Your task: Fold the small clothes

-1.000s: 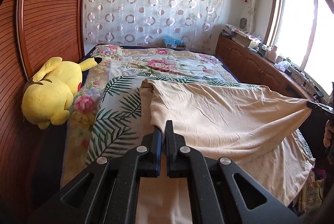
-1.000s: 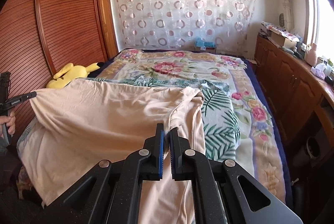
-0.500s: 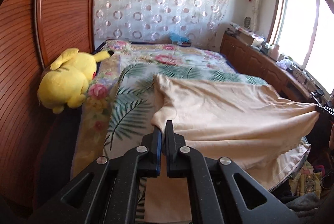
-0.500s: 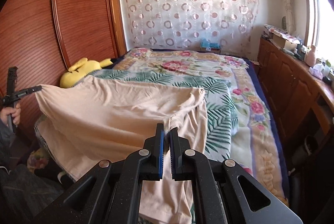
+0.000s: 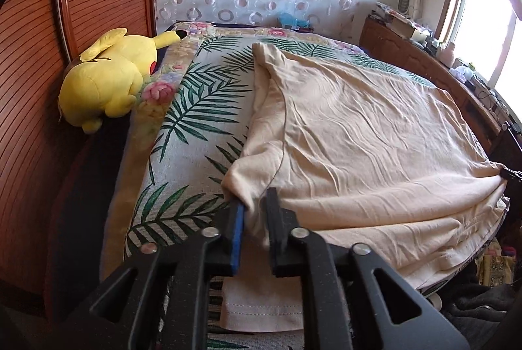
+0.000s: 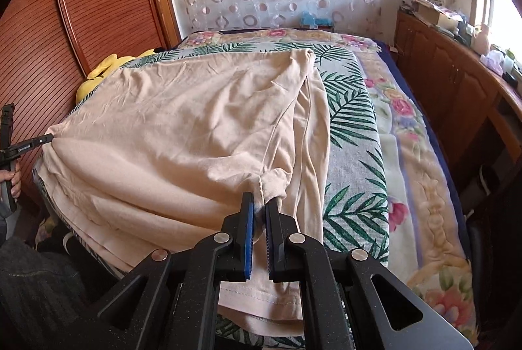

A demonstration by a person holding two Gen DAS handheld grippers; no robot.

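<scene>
Left gripper (image 5: pixel 253 208) jaws slightly apart around beige garment (image 5: pixel 359 134) on bed (image 5: pixel 195 108).

Change from the earlier frames: the beige garment (image 5: pixel 359 134), formerly stretched taut and raised between the two claws, now lies folded over on the bed (image 5: pixel 195 128), its upper layer resting on the lower. The left claw (image 5: pixel 253 213) has parted its jaws, with cloth loose between them; the right claw (image 6: pixel 259 213) has likewise widened its gap around a bunched corner. Both claws have come down toward the bed.
</scene>
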